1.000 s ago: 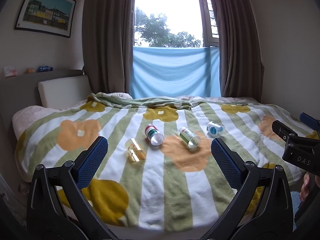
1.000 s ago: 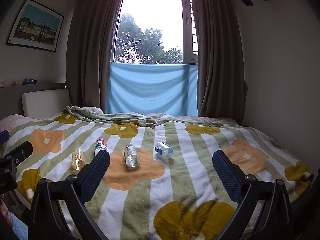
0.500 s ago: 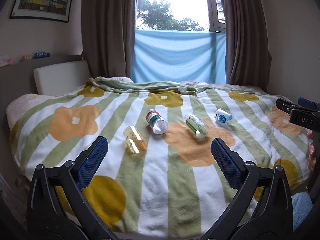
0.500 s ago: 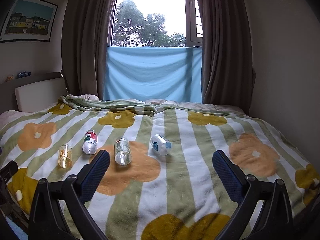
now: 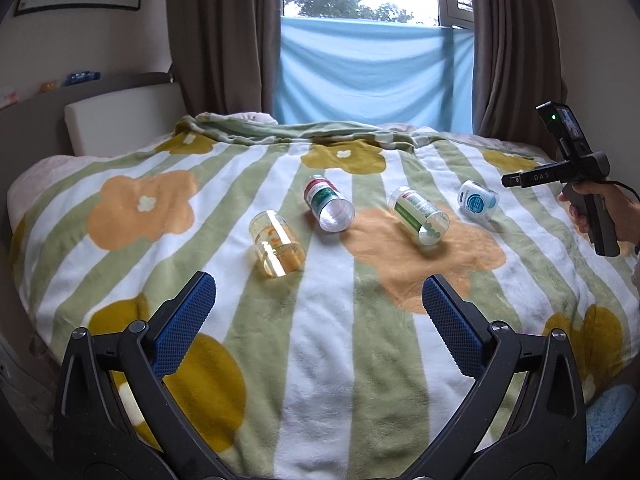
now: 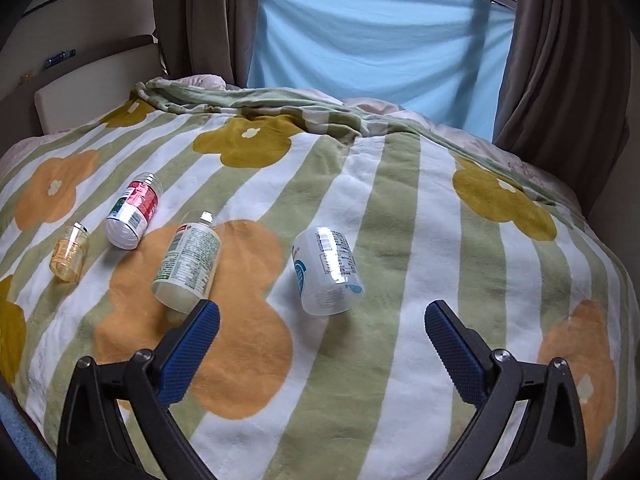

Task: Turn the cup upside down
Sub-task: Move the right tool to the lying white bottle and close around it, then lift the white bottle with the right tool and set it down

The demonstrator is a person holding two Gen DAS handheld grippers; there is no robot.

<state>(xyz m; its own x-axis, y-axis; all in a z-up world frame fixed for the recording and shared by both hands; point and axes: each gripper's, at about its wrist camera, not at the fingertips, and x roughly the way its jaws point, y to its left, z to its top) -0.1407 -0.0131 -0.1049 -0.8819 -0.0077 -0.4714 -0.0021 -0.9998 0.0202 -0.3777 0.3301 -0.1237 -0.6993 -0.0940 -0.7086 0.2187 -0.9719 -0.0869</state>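
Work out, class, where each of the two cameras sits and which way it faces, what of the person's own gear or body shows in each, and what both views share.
Left wrist: sits behind the open left gripper, faces across the bed toward the window; the person's hand holding the right gripper's handle shows at the right edge.
Right wrist: sits behind the open right gripper, lower and closer over the blanket; only its own fingers show.
Shared: four containers lying on their sides, among them the blue-labelled one, plus the blue cloth.
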